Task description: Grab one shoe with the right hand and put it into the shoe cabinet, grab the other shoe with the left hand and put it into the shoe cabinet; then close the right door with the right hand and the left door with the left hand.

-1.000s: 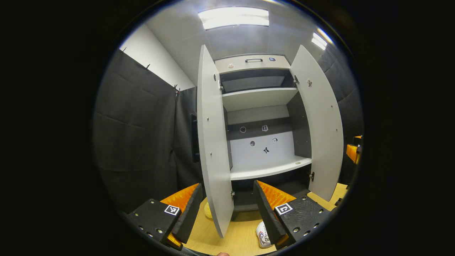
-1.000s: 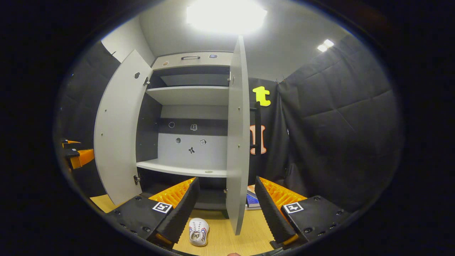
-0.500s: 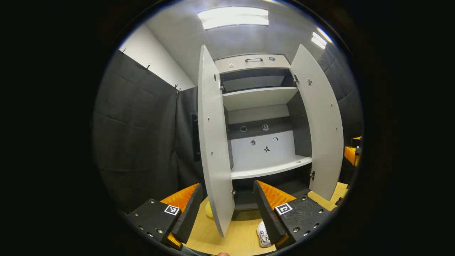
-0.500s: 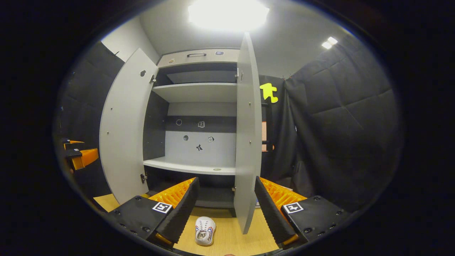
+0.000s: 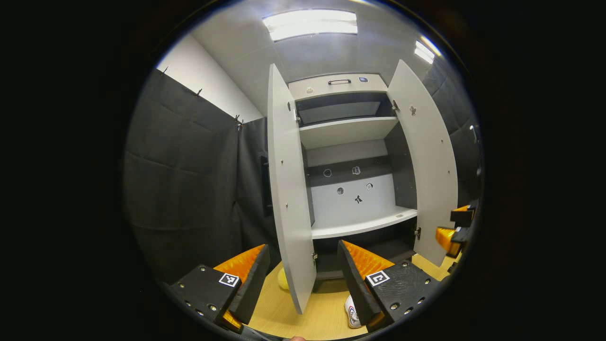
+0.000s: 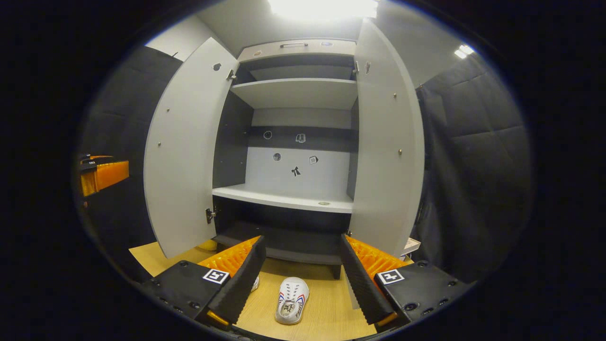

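A grey shoe cabinet (image 6: 293, 199) stands with both doors wide open and bare shelves inside. In the right gripper view a white shoe (image 6: 292, 301) lies on the wooden floor before the cabinet. A second white shoe (image 6: 254, 283) peeks from behind my right gripper's left finger. My right gripper (image 6: 298, 279) is open above the floor, and the first shoe lies between its fingers, farther ahead. In the left gripper view my left gripper (image 5: 300, 279) is open, with the left door's (image 5: 289, 199) edge between its fingers. A white shoe (image 5: 351, 312) lies by its right finger.
Black padded cloth walls close in on both sides. A yellow round object (image 5: 282, 279) sits on the floor behind the left door. The right gripper (image 5: 450, 234) shows at the right edge of the left gripper view. The left gripper (image 6: 102, 173) shows at left in the right gripper view.
My right gripper has swung left and lower, from facing the right door's edge to facing the cabinet opening. The shoe now lies between its fingers. The left gripper has hardly moved.
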Available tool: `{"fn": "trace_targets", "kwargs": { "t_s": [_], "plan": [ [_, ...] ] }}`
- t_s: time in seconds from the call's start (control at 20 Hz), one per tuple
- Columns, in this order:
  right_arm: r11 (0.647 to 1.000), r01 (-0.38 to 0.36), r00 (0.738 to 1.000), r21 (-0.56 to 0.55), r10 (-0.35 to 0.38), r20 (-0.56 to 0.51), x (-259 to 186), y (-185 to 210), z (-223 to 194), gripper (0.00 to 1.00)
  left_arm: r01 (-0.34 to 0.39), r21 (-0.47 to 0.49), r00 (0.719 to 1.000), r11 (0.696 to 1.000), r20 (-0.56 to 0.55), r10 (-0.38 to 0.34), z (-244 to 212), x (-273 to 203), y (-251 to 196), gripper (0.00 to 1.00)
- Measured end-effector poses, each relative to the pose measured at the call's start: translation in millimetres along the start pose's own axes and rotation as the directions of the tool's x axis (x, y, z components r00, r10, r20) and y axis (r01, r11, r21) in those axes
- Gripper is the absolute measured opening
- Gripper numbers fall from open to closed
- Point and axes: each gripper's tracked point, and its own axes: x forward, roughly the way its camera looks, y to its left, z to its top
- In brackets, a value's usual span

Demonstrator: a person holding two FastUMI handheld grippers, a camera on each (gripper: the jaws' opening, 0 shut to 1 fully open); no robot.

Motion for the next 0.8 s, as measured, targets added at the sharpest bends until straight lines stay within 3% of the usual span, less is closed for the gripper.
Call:
{"fn": "trace_targets", "kwargs": {
  "t_s": [0.4,0.8],
  "plan": [
    [0.999,-0.048,0.986,0.012,0.050,-0.162,61.8,17.5,-67.3,0.98,-0.054,0.025,0.998,0.998,-0.017,0.054,-2.1,-8.9,9.6,0.78],
    [0.993,-0.121,0.940,-0.013,0.110,-0.324,102.9,38.5,-146.0,0.98,-0.134,0.039,0.989,0.990,-0.052,0.136,-9.8,-14.6,28.0,0.78]
  ]
}}
